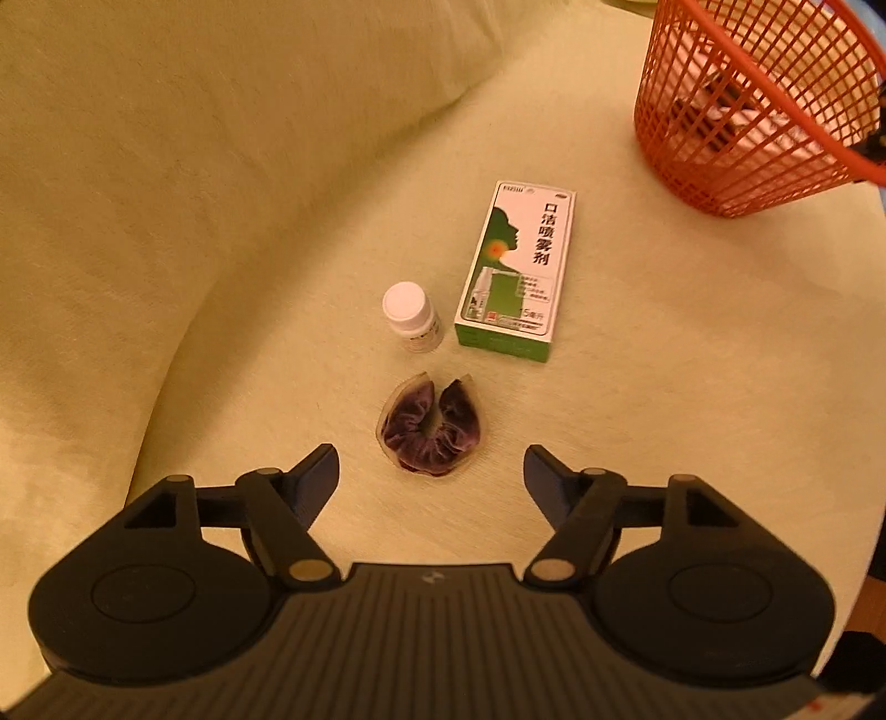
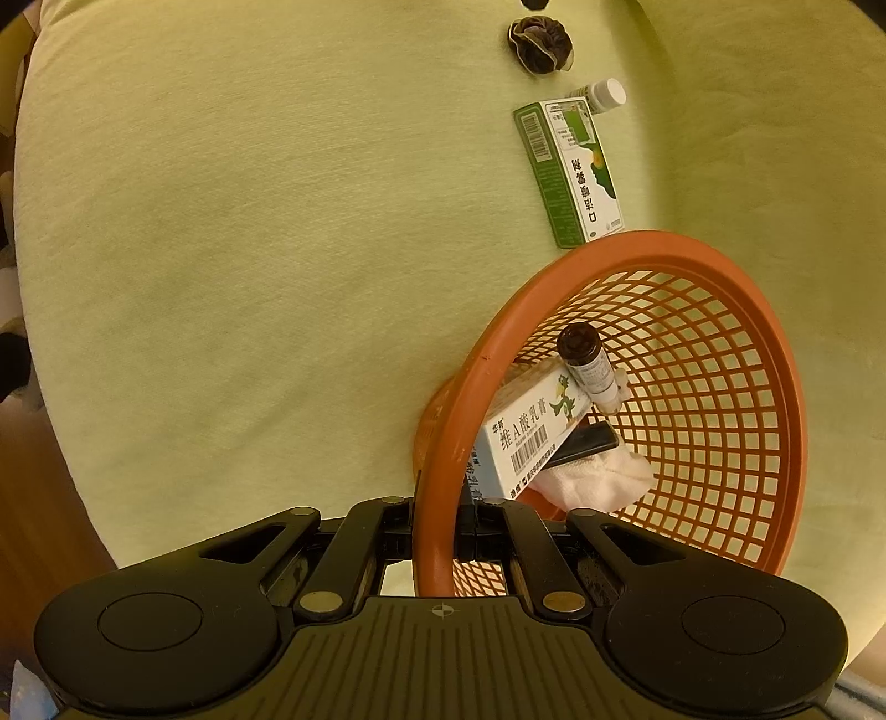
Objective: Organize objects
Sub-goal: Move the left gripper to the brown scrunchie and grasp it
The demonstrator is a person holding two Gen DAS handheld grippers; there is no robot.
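Observation:
A dark purple scrunchie in a clear wrapper (image 1: 432,429) lies on the pale green cushion, just ahead of my open, empty left gripper (image 1: 431,471). Behind it stand a small white-capped bottle (image 1: 412,315) and a green-and-white spray box (image 1: 515,271). My right gripper (image 2: 437,515) is shut on the rim of the orange mesh basket (image 2: 437,443), which holds a white medicine box (image 2: 526,432), a dark vial (image 2: 587,365), a black flat item (image 2: 587,443) and a white cloth (image 2: 598,476). The right wrist view also shows the scrunchie (image 2: 540,44), bottle (image 2: 603,95) and spray box (image 2: 570,171) beyond the basket.
The basket (image 1: 747,105) sits at the far right in the left wrist view. A cushion back (image 1: 194,138) rises to the left and behind. The cushion's edge drops off at the left of the right wrist view, with wooden floor (image 2: 44,487) below.

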